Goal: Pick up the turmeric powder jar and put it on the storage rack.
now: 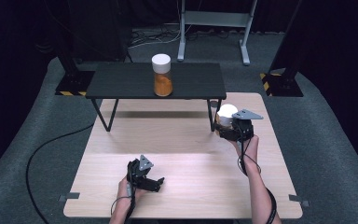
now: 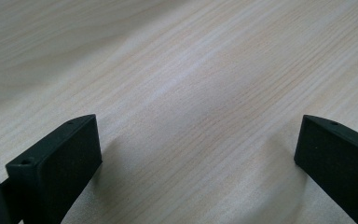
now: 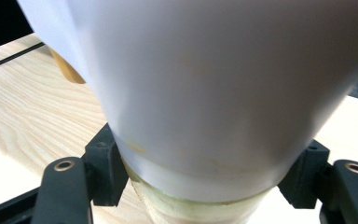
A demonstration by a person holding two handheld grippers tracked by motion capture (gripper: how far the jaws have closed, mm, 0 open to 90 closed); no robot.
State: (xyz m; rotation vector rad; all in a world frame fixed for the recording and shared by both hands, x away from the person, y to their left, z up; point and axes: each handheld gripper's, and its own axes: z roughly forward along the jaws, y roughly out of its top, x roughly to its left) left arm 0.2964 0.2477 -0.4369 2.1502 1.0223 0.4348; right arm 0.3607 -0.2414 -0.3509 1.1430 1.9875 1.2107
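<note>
The right gripper [image 1: 229,125] is clamped on a jar [image 1: 225,114] with a white lid, at about two o'clock on the wooden table [image 1: 186,140], just beside the shelf's [image 1: 121,80] right leg. In the right gripper view the jaws press just under the lid [image 3: 214,84]; whether the jar stands on the table is hard to tell. A second jar [image 1: 162,75] stands on the shelf at twelve o'clock. The left gripper [image 1: 154,183], at seven o'clock, has its jaws wide apart over bare wood, holding nothing.
</note>
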